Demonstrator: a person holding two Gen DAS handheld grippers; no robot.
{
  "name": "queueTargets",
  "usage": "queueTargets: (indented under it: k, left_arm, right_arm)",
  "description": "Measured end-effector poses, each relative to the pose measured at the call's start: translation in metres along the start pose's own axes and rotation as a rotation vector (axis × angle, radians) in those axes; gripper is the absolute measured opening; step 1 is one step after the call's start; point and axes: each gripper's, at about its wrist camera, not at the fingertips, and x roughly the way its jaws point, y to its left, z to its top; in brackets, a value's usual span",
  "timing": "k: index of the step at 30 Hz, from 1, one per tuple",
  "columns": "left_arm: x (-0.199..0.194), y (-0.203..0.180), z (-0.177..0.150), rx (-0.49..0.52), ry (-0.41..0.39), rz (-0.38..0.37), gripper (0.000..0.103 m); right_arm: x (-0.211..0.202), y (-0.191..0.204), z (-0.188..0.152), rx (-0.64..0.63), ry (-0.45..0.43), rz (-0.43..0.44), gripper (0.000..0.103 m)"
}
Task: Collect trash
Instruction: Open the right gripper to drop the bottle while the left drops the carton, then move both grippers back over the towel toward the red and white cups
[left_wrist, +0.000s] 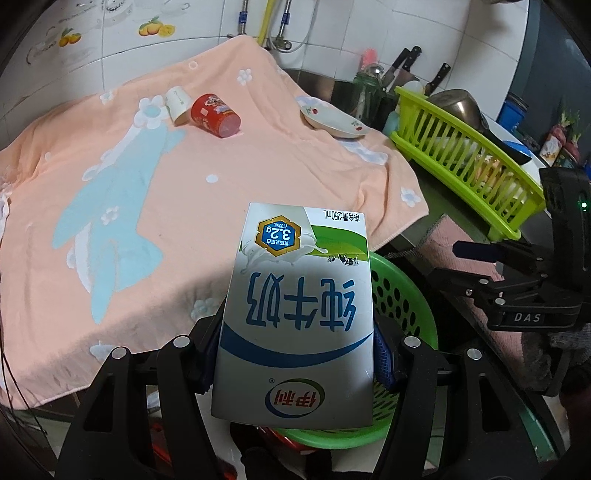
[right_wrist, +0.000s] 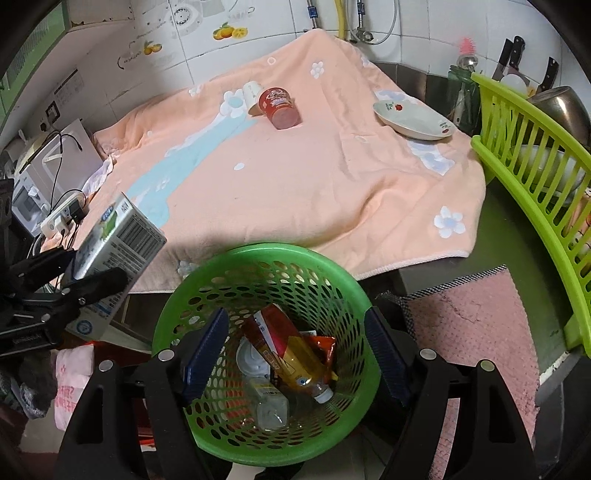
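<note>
The job looks partly done. The green basket (right_wrist: 266, 332) sits at the near edge of the surface and already holds several pieces of trash: a red and yellow packet, a clear bottle, a white lid and an orange wrapper. The left tool (left_wrist: 295, 350) is clamped on a milk carton (left_wrist: 295, 314), carried just beside the basket's rim and, as far as I can judge, about to be dropped in. The right tool (right_wrist: 295, 350) hangs above the basket with its jaws apart and nothing between its pads. On the far side of the peach towel (right_wrist: 295, 184), 2 pieces are left: a white paper cup (right_wrist: 253, 96) and a red cup (right_wrist: 279, 107), lying touching each other. A plate (right_wrist: 413, 118) sits far right, probably not trash.
</note>
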Motion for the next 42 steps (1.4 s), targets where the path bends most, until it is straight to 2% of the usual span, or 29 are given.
queueTargets:
  k: [21,27,33,42]
  left_arm:
    - [0.018,-0.020,-0.020,-0.009,0.067,0.010,0.065]
    - [0.020,-0.023,-0.022,-0.012,0.073,0.003,0.071]
    - [0.019,-0.021,-0.021,-0.018,0.070,0.009,0.077]
    - [0.015,-0.003,-0.012,-0.039,0.059,0.033,0.077]
  right_arm:
    - [-0.015,-0.011,-0.008,-0.003,-0.029,0.005,0.076]
    - [-0.015,-0.011,-0.008,0.000,-0.026,0.004,0.076]
    - [-0.015,-0.012,-0.006,0.001,-0.028,0.005,0.076]
    - [-0.007,-0.004,0.007,-0.015,-0.025,0.015,0.077]
